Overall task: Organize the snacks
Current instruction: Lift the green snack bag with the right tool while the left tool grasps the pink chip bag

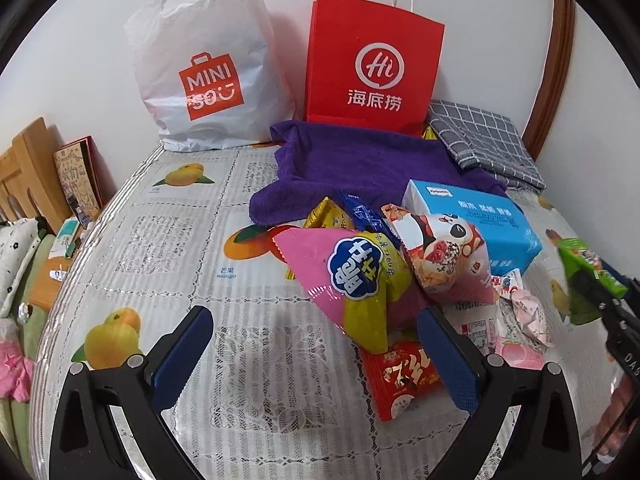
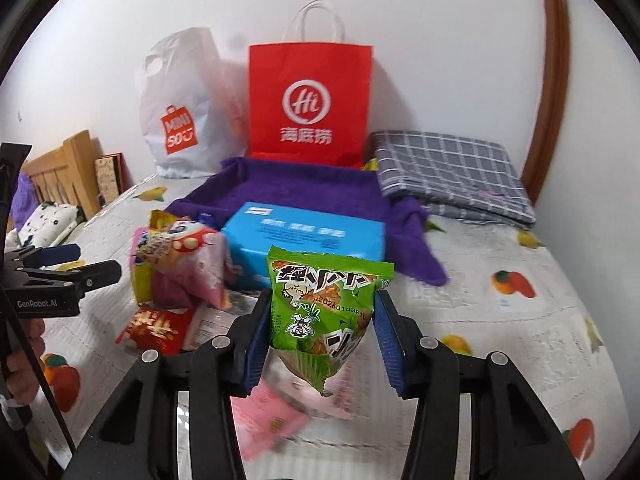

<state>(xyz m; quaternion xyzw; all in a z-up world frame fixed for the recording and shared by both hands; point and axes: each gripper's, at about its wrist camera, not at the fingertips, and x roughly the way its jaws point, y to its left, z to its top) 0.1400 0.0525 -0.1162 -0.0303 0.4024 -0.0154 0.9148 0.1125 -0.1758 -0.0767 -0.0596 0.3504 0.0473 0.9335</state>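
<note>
Left wrist view: nearest the lens, the left gripper hangs with its blue-padded jaws spread wide and nothing between them, poised over the lace-and-fruit tablecloth covering the surface. Just past the right pad lies a red snack packet, at the near end of a heap of snacks. On top of that heap sit a pink and yellow chip bag and a pink bag with a cartoon face, leaning on a blue box. The heap sits toward the surface's right side, partly on a purple towel that runs toward the far edge. A white MINISO bag and a red paper bag stand against the wall at that far edge, probably the sorting targets. At the right margin the right gripper shows only in part, a green pack against it.

Right wrist view: here the right gripper is plain, its jaws partly closed with both pads pressing the sides of the green snack pack, held upright and clear of the surface, seemingly lifted for carrying to a bag. Below it a pink packet lies blurred. This view alone shows the grip itself, a folded grey checked cloth whole at the far right corner, and the left gripper from the side with a hand beneath.
</note>
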